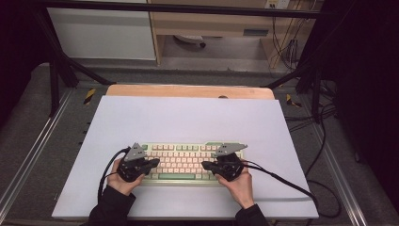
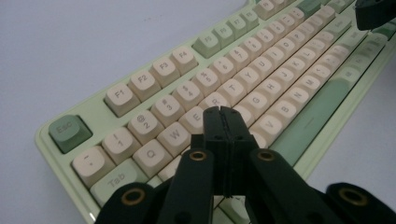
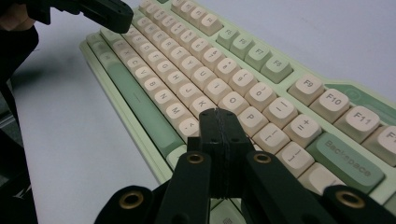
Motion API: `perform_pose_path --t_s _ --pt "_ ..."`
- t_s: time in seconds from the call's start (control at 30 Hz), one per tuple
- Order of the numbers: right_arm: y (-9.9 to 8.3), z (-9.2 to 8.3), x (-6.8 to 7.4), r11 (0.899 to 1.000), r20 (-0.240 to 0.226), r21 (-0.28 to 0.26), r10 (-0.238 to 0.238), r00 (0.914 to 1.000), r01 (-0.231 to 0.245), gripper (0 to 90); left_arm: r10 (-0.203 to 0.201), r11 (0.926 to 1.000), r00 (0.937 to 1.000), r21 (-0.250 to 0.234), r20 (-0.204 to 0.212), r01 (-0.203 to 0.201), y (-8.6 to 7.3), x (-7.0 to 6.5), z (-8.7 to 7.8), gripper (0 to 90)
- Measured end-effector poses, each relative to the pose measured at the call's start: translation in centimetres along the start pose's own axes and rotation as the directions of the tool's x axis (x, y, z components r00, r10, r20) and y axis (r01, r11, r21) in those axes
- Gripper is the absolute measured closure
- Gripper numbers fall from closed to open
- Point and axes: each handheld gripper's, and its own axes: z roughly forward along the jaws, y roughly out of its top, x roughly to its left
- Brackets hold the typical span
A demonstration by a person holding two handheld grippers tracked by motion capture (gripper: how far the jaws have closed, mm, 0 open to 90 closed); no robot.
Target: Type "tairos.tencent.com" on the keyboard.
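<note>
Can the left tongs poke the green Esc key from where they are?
Probably yes. The left tongs are shut and hover over the letter keys of the keyboard, and the Esc key sits in the corner close by with nothing on it or between them. A short sideways move should do it.
</note>
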Motion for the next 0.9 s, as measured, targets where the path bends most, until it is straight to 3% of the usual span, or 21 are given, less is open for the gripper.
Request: perform_pose_path --t_s 0.9 --pt "-0.9 2.3 0.3 0.999 -0.015 0.040 0.004 0.9999 -0.003 90.0 -0.027 0.9996 0.9996 0.001 0.003 0.027 -0.9 0.9 -0.2 89.5"
